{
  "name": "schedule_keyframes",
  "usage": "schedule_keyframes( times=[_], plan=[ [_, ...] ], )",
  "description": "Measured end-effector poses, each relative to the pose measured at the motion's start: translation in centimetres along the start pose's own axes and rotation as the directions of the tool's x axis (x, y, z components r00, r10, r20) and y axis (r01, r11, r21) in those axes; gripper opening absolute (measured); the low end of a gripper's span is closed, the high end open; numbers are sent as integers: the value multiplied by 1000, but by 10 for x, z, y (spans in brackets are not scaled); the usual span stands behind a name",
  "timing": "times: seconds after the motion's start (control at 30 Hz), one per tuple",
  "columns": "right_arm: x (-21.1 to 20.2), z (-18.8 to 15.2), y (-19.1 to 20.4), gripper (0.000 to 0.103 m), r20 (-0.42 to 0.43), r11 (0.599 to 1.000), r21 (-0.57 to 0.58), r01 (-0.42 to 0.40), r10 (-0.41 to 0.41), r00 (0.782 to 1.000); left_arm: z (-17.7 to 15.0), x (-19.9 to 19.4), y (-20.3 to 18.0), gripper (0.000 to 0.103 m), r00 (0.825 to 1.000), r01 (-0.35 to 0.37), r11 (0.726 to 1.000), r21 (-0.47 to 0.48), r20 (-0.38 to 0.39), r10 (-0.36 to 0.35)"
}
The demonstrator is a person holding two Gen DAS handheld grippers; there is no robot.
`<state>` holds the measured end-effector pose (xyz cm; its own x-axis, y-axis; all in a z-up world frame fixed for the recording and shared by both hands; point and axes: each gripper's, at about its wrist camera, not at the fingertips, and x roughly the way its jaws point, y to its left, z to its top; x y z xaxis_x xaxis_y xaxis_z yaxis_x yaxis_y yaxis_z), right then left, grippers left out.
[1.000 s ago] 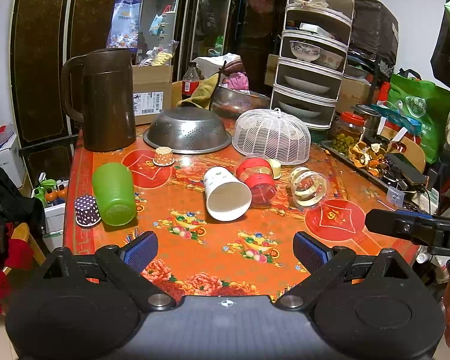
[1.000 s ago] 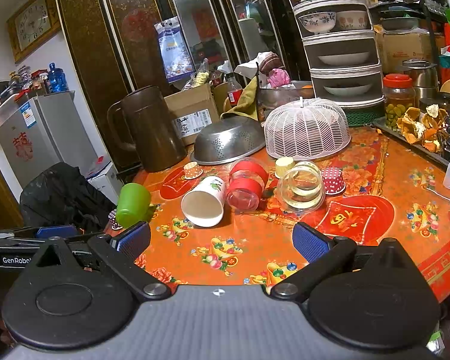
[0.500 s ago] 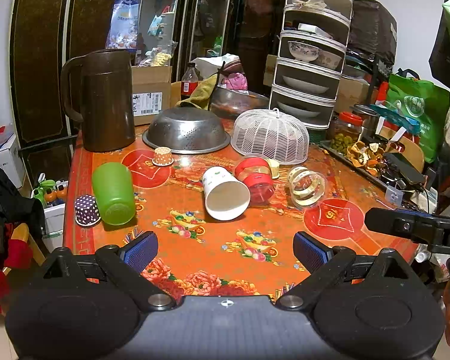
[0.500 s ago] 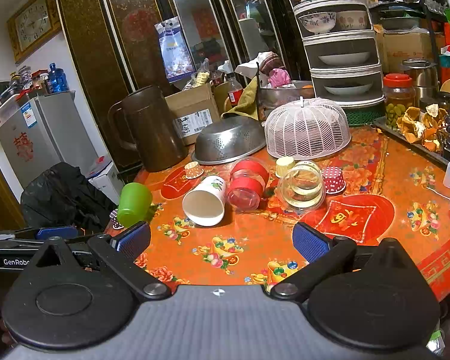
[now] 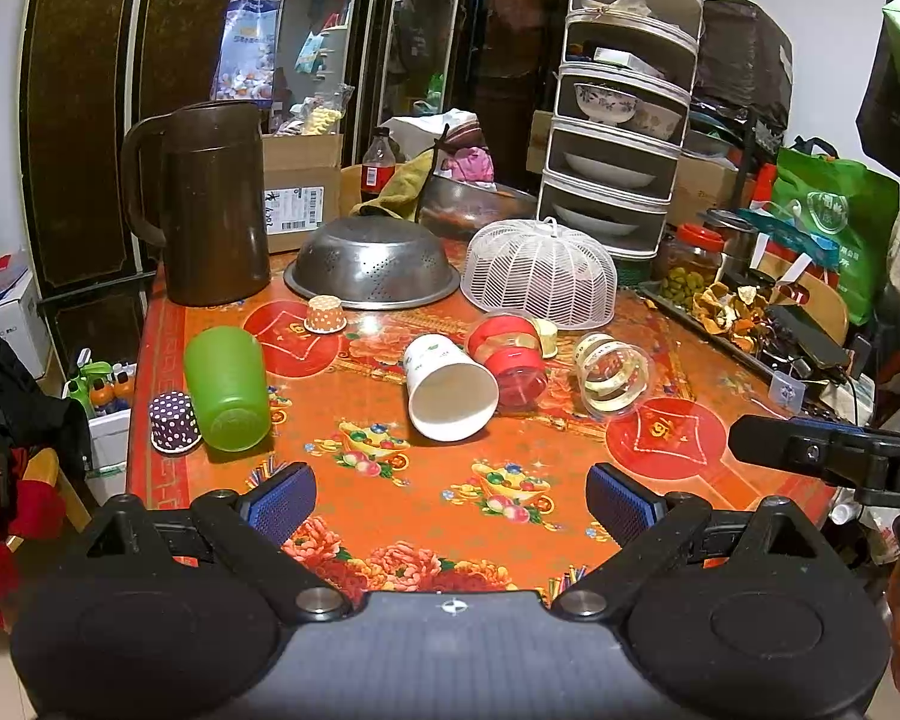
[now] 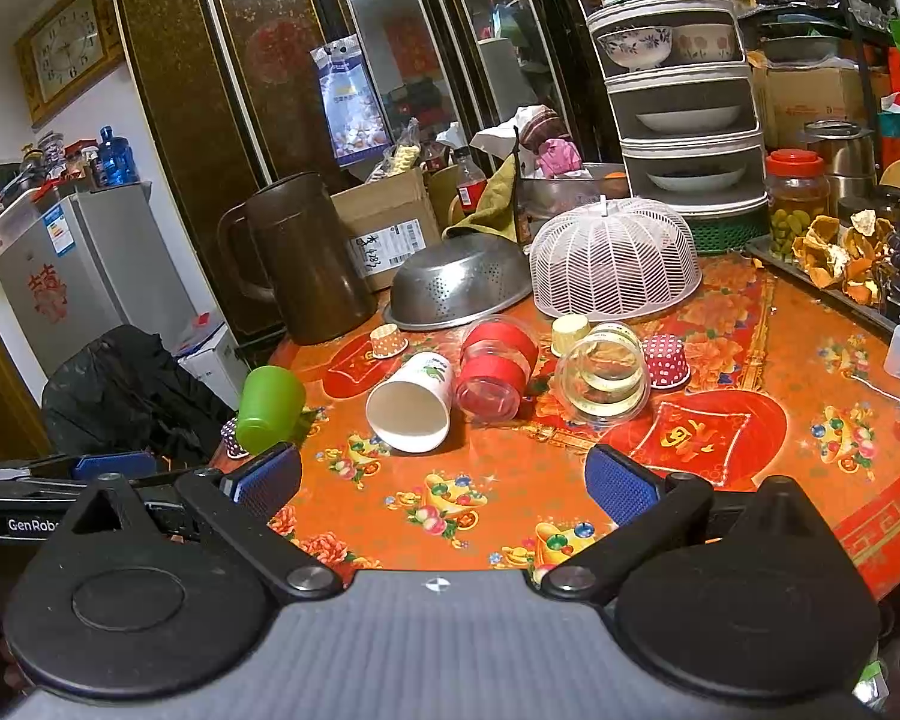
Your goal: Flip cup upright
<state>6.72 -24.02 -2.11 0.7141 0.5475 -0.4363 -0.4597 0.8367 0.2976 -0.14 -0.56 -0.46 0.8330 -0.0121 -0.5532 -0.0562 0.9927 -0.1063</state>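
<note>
A white paper cup (image 5: 447, 387) lies on its side on the orange table, mouth toward me; it also shows in the right wrist view (image 6: 411, 402). Beside it lie a clear cup with red bands (image 5: 510, 357) (image 6: 492, 369) and a clear cup with yellow bands (image 5: 612, 375) (image 6: 603, 375). A green cup (image 5: 228, 387) (image 6: 267, 405) stands upside down at the left. My left gripper (image 5: 450, 501) is open and empty, above the table's near edge. My right gripper (image 6: 444, 483) is open and empty, also near that edge.
A brown jug (image 5: 210, 204), an upturned steel colander (image 5: 372, 264) and a white mesh food cover (image 5: 540, 273) stand behind the cups. Small cupcake liners (image 5: 174, 423) (image 6: 666, 360) dot the table. A tray of peels (image 5: 726, 312) lies at the right.
Both grippers have drifted very slightly; the cups have not moved and both grippers stay open.
</note>
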Motion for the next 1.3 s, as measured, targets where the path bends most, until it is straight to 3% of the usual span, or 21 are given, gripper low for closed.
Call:
schedule_keyframes(
  times=[0.67,0.8,0.93,1.03,1.2,1.3],
  plan=[
    [2,0,-4,102,-18,999,24,-30,30,999,0,8,2,98,1000,-17,1000,-8,-18,16],
    [3,0,-7,102,-17,1000,14,-23,23,1000,14,2,17,98,997,-71,997,-19,-1,71],
    [4,-2,-17,102,-18,999,28,-30,31,999,57,2,51,98,985,-168,986,-25,24,168],
    [8,-4,-26,102,-25,997,51,-50,51,998,92,33,80,98,976,-209,977,-51,-74,205],
    [15,-9,-38,102,-46,993,78,-84,88,995,114,112,116,97,924,-287,950,-123,-298,240],
    [17,-12,-47,102,-58,991,89,-98,103,993,105,145,129,88,893,-319,933,-168,-383,237]
  ],
)
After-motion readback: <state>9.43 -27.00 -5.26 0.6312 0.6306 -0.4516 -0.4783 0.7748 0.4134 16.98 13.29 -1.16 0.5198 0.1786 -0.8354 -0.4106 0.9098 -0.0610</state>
